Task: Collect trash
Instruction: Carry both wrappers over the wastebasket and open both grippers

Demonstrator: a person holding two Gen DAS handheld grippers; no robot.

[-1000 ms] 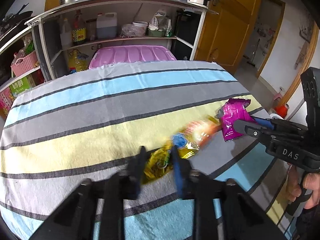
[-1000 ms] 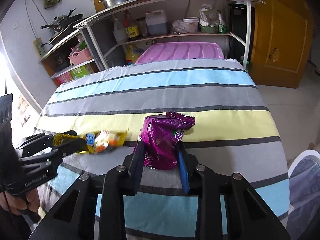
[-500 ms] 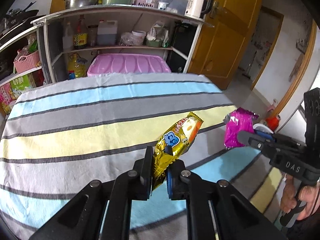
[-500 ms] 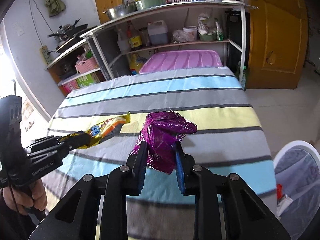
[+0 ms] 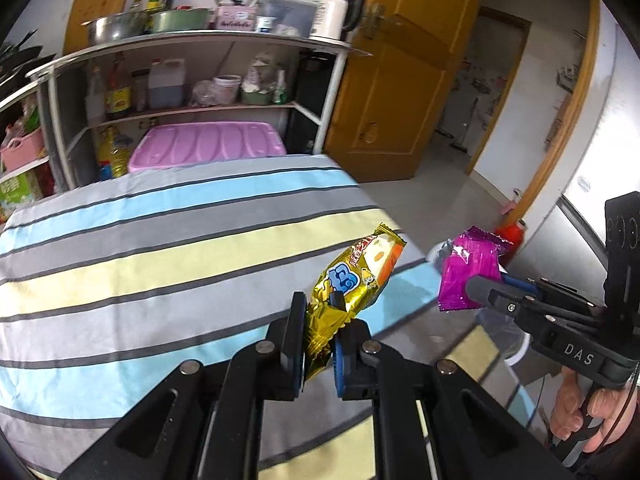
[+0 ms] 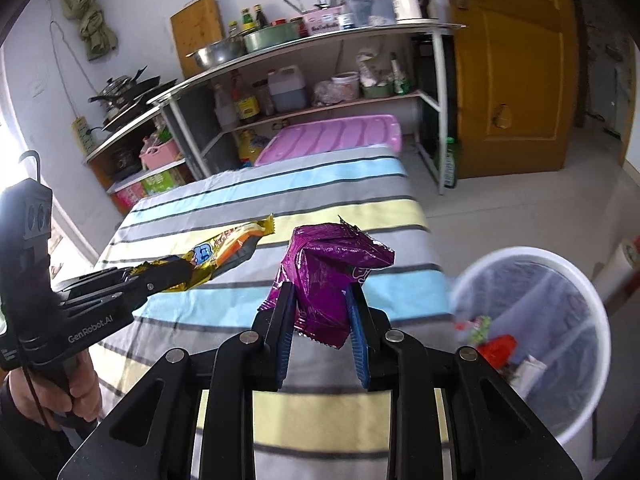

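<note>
Both-handed carry, noted as seen: left tongs (image 5: 319,334) are clamped on the crimped lower end of a gold snack wrapper (image 5: 354,280), which juts up and away from the fingers, clear of the striped cloth (image 5: 160,248) that covers the worktop. From the right wrist view the same wrapper (image 6: 216,254) shows side-on, sticking out of the left tongs (image 6: 176,274) above the cloth's yellow and blue stripes, near the worktop's near left part. Right tongs (image 6: 320,322) are closed on a crumpled purple snack bag (image 6: 328,276); the bag bulges above the blue-padded fingers (image 6: 357,344) and its lower corner hangs below them. From the left wrist view that purple bag (image 5: 470,270) sits in the right tongs (image 5: 474,292) just past the worktop's right edge, over the floor side. A white bin (image 6: 560,344) with a clear liner stands on the floor beside the worktop's right edge, below and to the right of the purple bag; red and green scraps (image 6: 490,340) lie inside it. A hand (image 5: 588,412) grips the right tool's handle; another hand (image 6: 52,396) grips the left one. Behind the far edge of the worktop stands a metal shelf rack (image 5: 192,76) with bottles and bowls, a pink lidded box (image 5: 208,146) in front of it, and a wooden door (image 5: 396,80) to the right.
</note>
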